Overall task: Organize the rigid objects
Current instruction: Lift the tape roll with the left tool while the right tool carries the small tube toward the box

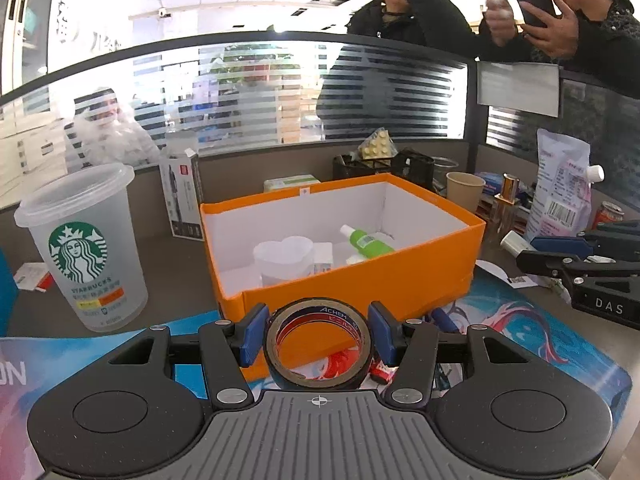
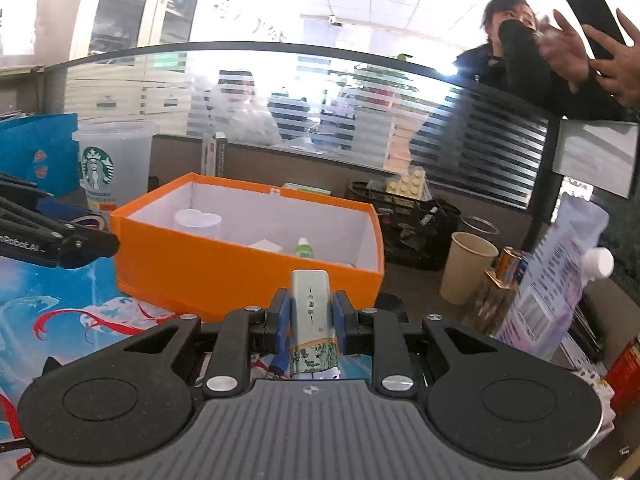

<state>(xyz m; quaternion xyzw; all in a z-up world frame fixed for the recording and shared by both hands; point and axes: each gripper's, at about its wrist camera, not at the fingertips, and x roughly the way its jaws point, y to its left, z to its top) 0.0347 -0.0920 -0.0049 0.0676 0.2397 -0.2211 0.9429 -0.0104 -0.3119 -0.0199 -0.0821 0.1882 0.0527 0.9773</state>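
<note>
My left gripper point(image 1: 318, 334) is shut on a black roll of tape point(image 1: 319, 350), held upright between its blue pads just in front of the orange box point(image 1: 360, 280). My right gripper point(image 2: 310, 322) is shut on a slim pale-green tin point(image 2: 312, 320) with a printed label, close to the orange box point(image 2: 240, 272). Inside the box lie a green spray bottle point(image 1: 366, 242), a clear heart-shaped cup point(image 1: 284, 258) and a small white carton point(image 2: 264, 246). The right gripper point(image 1: 516, 248) also shows at the right edge of the left wrist view, holding the tin's white end. The left gripper's black finger point(image 2: 80, 246) reaches in from the left of the right wrist view.
A Starbucks cup point(image 1: 84, 248) stands left of the box. A paper cup point(image 2: 466, 268), a black mesh organiser point(image 2: 416, 232), a white pouch point(image 2: 560, 276) and small bottles crowd the right. A glass partition point(image 1: 280, 88) runs behind, with two people leaning on it.
</note>
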